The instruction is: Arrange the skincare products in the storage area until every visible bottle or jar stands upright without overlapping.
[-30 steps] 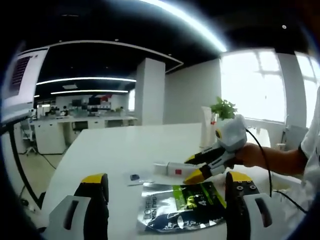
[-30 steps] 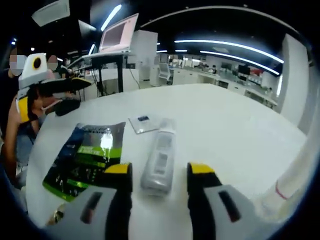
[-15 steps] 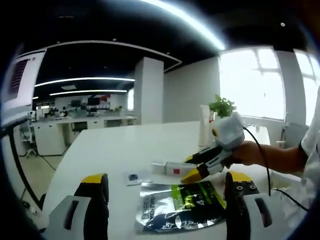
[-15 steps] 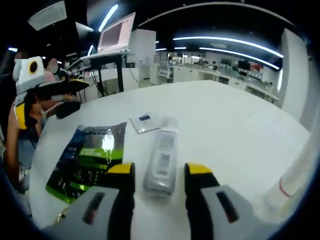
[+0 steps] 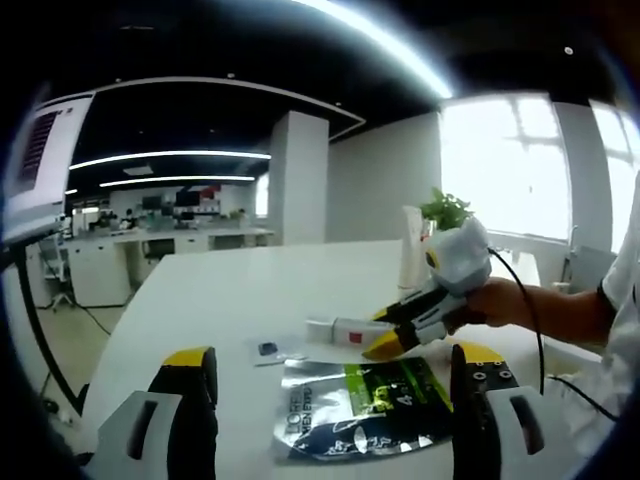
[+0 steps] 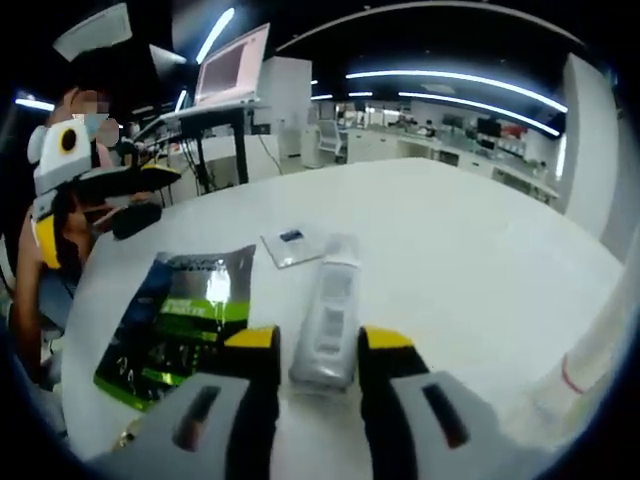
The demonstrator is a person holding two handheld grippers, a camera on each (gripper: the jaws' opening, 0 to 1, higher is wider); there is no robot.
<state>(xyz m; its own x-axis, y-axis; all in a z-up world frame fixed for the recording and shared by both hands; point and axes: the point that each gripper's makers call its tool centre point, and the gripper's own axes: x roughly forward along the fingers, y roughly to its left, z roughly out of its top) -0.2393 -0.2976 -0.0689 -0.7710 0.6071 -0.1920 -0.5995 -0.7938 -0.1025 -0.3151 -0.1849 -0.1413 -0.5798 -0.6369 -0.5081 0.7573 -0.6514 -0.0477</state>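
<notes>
White table (image 6: 470, 250); tube (image 6: 330, 315) lies flat, cap pointing away.

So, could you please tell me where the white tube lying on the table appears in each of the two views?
Left gripper view: the white tube lies right of centre, its near end between the jaws of the right tool.
Right gripper view: it lies low at centre, between that tool's own yellow-tipped jaws.
Shared landmark: the green and black pouch, flat on the table beside the tube.

Right tongs (image 6: 318, 345) narrowly parted, left tongs (image 5: 332, 372) spread wide
</notes>
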